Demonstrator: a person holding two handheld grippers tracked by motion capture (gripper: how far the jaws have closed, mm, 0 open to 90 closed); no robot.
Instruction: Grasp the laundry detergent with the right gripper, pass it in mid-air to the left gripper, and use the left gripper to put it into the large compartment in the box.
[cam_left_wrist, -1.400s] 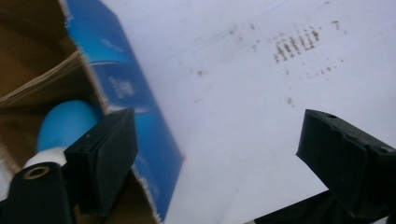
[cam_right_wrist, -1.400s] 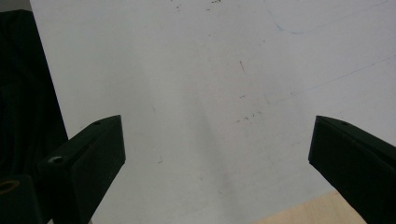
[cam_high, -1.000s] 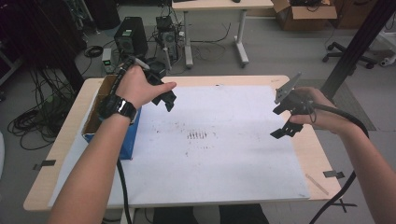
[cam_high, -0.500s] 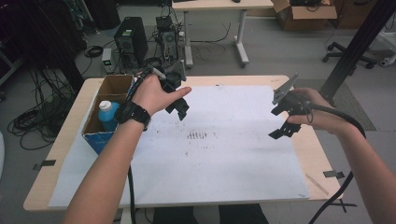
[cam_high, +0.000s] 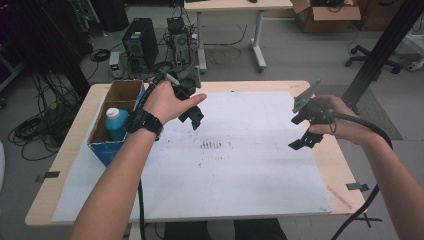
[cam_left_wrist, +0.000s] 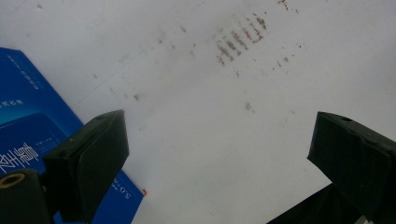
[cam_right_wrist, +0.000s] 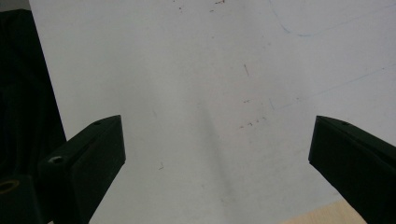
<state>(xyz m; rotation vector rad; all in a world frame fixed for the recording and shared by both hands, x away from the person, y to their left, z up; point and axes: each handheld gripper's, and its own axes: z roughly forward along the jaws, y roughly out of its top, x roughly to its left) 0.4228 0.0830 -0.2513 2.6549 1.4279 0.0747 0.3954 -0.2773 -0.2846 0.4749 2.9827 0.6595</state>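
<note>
Moved: left tool (cam_high: 192, 116) has swung rightward off the box (cam_high: 116, 131) onto the white sheet (cam_high: 240, 170).
Left tool: spread, empty.
Right tool (cam_high: 304, 131): spread, empty, unchanged.
Bottle (cam_high: 115, 123): upright in box, left of left tool, apart.

2 claws (cam_high: 192, 112) (cam_high: 302, 132), 1 blue box (cam_high: 107, 150) (open-topped), 1 bottle (cam_high: 116, 122), 1 paper sheet (cam_high: 240, 175), 1 table (cam_high: 330, 165)

The blue box (cam_left_wrist: 28, 135) bears white print, partly cut off and too blurred to read
</note>
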